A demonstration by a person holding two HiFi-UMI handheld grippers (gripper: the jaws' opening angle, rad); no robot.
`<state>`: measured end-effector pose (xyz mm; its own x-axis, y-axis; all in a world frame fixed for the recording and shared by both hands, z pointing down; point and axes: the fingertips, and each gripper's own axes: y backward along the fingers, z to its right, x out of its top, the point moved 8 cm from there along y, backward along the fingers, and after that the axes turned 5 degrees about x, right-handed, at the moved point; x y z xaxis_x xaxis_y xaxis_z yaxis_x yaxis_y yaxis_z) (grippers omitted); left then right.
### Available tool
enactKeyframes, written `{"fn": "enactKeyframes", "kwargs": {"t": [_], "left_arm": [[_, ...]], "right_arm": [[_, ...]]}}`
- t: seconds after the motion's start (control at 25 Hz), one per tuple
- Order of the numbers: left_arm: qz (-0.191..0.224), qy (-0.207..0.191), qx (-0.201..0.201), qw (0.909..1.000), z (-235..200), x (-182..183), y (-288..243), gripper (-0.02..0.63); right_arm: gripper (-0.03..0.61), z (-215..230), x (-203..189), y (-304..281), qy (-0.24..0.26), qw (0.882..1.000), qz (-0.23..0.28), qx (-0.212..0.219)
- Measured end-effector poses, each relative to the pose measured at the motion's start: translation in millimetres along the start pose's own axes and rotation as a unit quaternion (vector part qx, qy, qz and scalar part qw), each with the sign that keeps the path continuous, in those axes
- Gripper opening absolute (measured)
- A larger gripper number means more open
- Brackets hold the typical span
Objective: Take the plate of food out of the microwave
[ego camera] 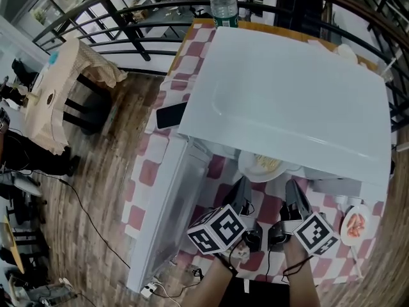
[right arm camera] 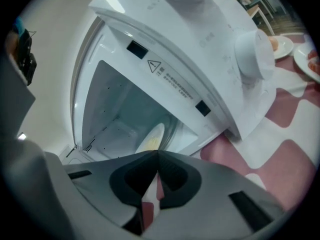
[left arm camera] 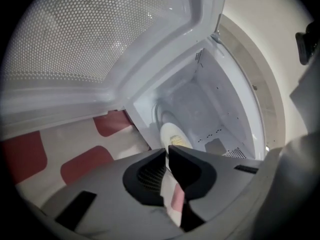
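On checked desk [ego camera: 142, 171]: white microwave [ego camera: 294, 94], door [ego camera: 160, 210] swung wide toward left edge. Plate [ego camera: 263, 167] with pale food [ego camera: 268, 163] inside cavity, at its mouth, rim just showing under front lip of the top. Touched by neither tool.

Left tool [ego camera: 242, 183] in front of opening, aimed at plate, short of it. Jaws all but together: thin slit only, nothing in it. Right tool [ego camera: 293, 185] just beside it, likewise aimed into cavity; jaw tips pressed together, empty. Both held over near edge of desk.

Elsewhere on desk:
- black phone [ego camera: 171, 115] at left edge, beside microwave
- bottle [ego camera: 223, 2] at far edge
- small dish [ego camera: 355, 224] with red food at near right corner, clear of right tool
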<state>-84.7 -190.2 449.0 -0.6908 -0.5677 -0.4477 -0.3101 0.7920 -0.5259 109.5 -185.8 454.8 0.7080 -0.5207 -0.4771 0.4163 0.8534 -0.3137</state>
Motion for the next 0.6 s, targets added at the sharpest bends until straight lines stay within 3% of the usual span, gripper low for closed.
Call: {"fn": "enactKeyframes", "kwargs": {"t": [0.32,0.36,0.4,0.6], "left_arm": [[0.005,-0.014,-0.001,0.9999,-6.5,4.6,3.3,0.046],[0.006,-0.015,-0.001,0.9999,-7.2,5.2,3.2,0.046],[0.005,-0.015,-0.001,0.9999,-7.8,5.6,3.0,0.046],[0.002,-0.014,-0.002,0.9999,-10.1,6.6,2.6,0.046]], "right_arm": [[0.028,2.7,-3.6,-6.9,-0.075,0.997,0.001,0.008],[0.041,4.6,-3.4,-7.1,-0.084,0.996,-0.002,0.001],[0.098,6.5,-3.3,-7.7,-0.092,0.996,-0.004,-0.004],[0.109,13.1,-4.2,-10.3,-0.089,0.996,-0.013,-0.025]]}}
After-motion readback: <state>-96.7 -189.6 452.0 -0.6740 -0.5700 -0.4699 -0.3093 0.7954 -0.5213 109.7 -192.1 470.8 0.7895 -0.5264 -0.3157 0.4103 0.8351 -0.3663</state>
